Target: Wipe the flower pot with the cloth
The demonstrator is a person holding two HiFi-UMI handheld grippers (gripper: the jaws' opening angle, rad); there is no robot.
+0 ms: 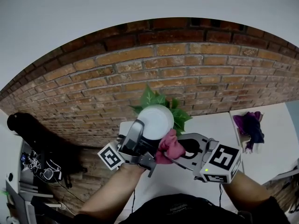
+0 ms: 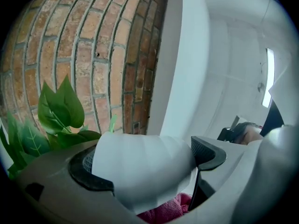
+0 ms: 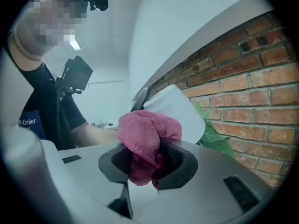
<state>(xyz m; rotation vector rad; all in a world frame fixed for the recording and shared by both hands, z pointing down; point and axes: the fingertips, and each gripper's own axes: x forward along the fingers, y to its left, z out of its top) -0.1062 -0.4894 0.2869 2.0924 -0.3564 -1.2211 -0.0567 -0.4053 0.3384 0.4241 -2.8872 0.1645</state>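
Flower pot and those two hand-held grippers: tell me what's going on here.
A person works a hand-held gripper in each hand. The left hand-held gripper is clamped on the white flower pot, tipped so its base faces the head view and its green leaves point toward the brick wall. The right hand-held gripper pinches a bunched pink cloth, which looks pressed against the pot's lower side. Wiping seems under way.

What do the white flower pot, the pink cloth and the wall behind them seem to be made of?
The flower pot looks like smooth matte plastic, perhaps ceramic: even white, no grain. The cloth seems microfibre or terry: fuzzy weave, soft folds. The wall is rough red brick with pale mortar lines.
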